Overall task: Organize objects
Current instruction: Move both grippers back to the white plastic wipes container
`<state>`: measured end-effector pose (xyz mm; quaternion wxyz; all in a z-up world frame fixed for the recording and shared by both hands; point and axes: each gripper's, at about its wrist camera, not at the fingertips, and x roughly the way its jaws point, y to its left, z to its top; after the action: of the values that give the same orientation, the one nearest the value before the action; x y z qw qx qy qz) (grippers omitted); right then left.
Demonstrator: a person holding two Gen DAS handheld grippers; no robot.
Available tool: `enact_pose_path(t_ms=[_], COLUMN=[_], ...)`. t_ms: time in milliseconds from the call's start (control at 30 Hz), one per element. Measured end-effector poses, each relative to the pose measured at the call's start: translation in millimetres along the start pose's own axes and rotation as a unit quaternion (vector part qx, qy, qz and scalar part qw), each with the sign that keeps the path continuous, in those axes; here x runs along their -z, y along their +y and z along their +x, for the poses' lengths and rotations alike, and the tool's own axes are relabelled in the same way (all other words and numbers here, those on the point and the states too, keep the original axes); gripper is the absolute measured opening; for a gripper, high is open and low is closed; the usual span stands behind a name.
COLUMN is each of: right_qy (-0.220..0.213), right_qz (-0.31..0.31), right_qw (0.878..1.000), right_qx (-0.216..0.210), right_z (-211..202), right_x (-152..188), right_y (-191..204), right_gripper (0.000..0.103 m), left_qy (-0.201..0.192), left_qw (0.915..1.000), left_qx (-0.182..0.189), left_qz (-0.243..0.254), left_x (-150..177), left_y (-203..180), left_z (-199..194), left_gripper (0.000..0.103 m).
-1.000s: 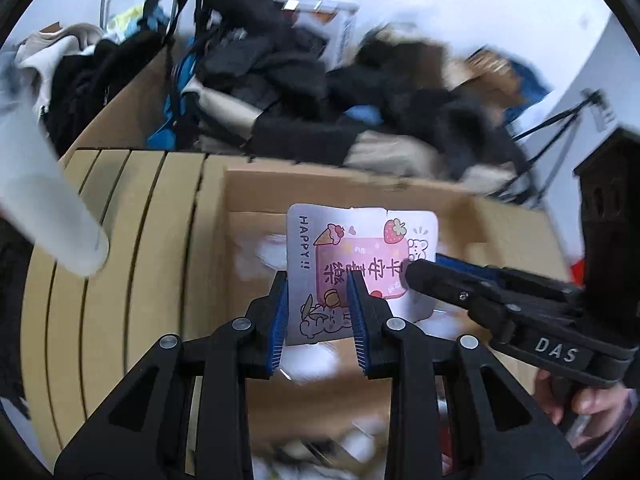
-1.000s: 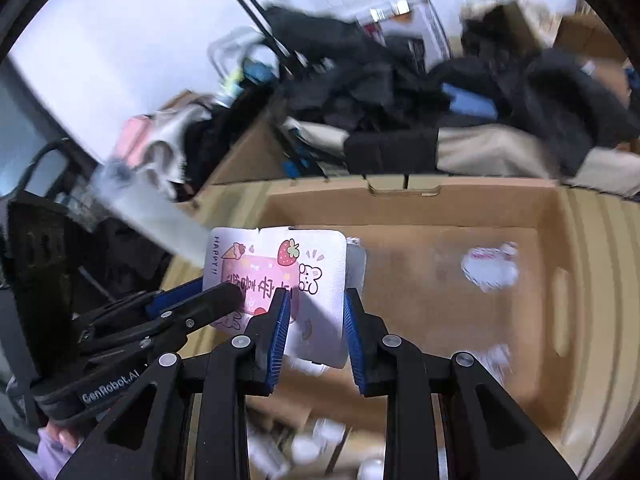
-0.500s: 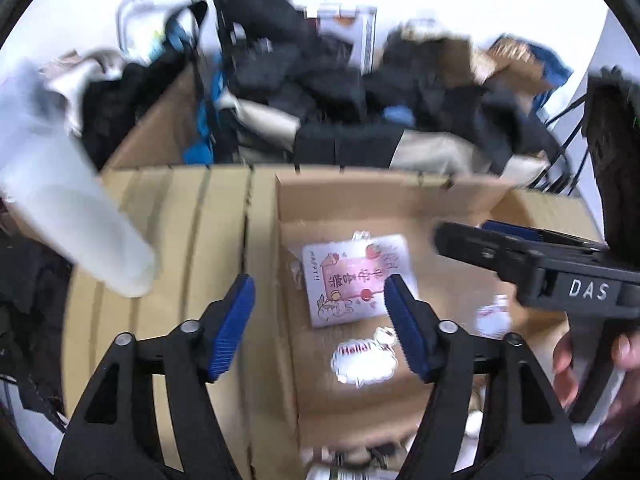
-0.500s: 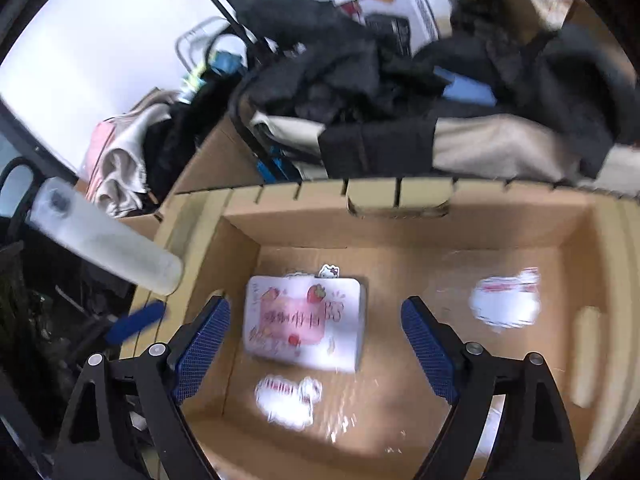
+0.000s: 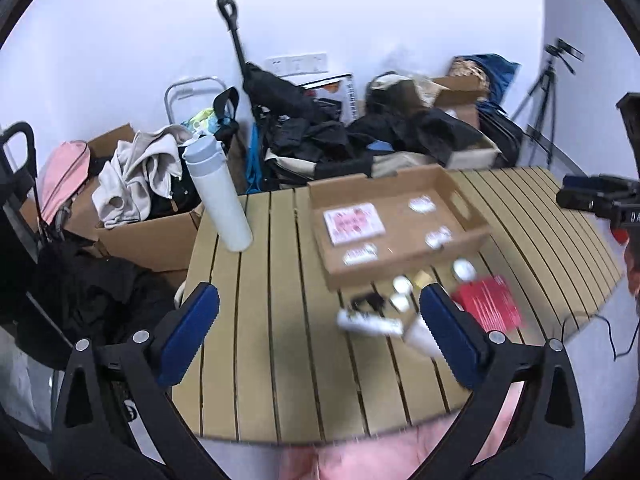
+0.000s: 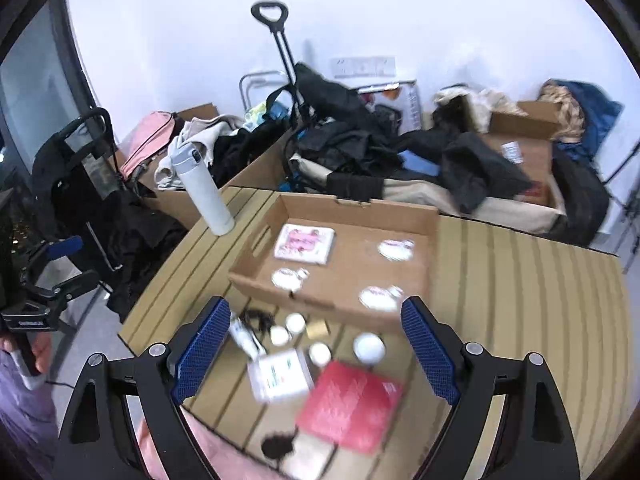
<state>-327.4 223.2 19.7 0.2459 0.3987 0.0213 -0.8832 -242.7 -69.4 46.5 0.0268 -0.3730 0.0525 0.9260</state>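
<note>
both grippers, a second ago clamped on the pink card (image 6: 304,243), have released it; it lies flat in the cardboard tray (image 6: 434,232). left gripper (image 5: 320,336) and right gripper (image 6: 316,344) are now spread wide, empty, withdrawn over loose items still outside the tray

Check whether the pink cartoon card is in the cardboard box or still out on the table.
In. The pink card lies flat on the floor of the cardboard box, near its left wall, with neither gripper touching it.

white bottle (image 5: 219,192), clothes pile (image 6: 372,148), tripod (image 5: 544,92)
</note>
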Motion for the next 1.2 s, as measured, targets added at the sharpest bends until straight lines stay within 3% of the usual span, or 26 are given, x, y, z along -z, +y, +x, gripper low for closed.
enact_pose_path(t_ms=[100, 200, 267, 333, 367, 433, 500, 633, 867, 933, 1000, 1067, 1167, 1200], right_qy=[-0.034, -0.055, -0.044, -0.019, 0.002, 0.03, 0.023, 0.02, 0.034, 0.035, 0.026, 0.025, 0.037, 0.046], right_qz=[0.004, 0.011, 0.032, 0.067, 0.071, 0.046, 0.023, 0.026, 0.027, 0.021, 0.019, 0.025, 0.035, 0.033], right_qw=[0.999, 0.996, 0.995, 0.997, 0.997, 0.998, 0.999, 0.999, 0.999, 0.999, 0.999, 0.999, 0.997, 0.997], right_qx=[0.035, 0.066, 0.083, 0.039, 0.016, 0.014, 0.04, 0.038, 0.005, -0.009, -0.023, -0.034, -0.054, -0.058], right_z=[-42, -62, -63, -59, -53, -44, -43, -38, -14, -3, 8, 31, 68, 81], right_x=[48, 128, 173, 218, 231, 240, 241, 236, 242, 230, 214, 188, 149, 139], right_y=[7, 30, 42, 50, 54, 63, 71, 69, 73, 72, 68, 56, 38, 35], right_gripper=[0.09, 0.09, 0.09, 0.09, 0.09, 0.09, 0.09, 0.09, 0.09, 0.085, 0.073, 0.06, 0.059, 0.059], left_qy=[-0.026, -0.051, -0.022, 0.013, 0.028, 0.033, 0.032, 0.047, 0.068, 0.074, 0.072, 0.077, 0.079, 0.084], left_qw=[0.9996, 0.9973, 0.9942, 0.9895, 0.9889, 0.9925, 0.9929, 0.9935, 0.9918, 0.9899, 0.9885, 0.9867, 0.9812, 0.9788], left_qx=[-0.007, 0.048, 0.098, 0.141, 0.146, 0.115, 0.114, 0.103, 0.096, 0.106, 0.113, 0.11, 0.129, 0.136], left_qz=[-0.006, -0.022, -0.037, -0.03, -0.007, 0.024, 0.017, -0.013, -0.05, -0.058, -0.071, -0.092, -0.12, -0.128], left_x=[39, 102, 143, 164, 169, 171, 168, 167, 178, 173, 164, 152, 131, 125], left_y=[-21, -48, -67, -84, -95, -109, -108, -93, -77, -75, -74, -72, -76, -79], left_z=[-29, -45, -42, -35, -30, -24, -19, -9, 17, 32, 45, 63, 92, 103], left_gripper=[0.103, 0.103, 0.103, 0.103, 0.103, 0.103, 0.103, 0.103, 0.103, 0.102, 0.101, 0.094, 0.083, 0.075])
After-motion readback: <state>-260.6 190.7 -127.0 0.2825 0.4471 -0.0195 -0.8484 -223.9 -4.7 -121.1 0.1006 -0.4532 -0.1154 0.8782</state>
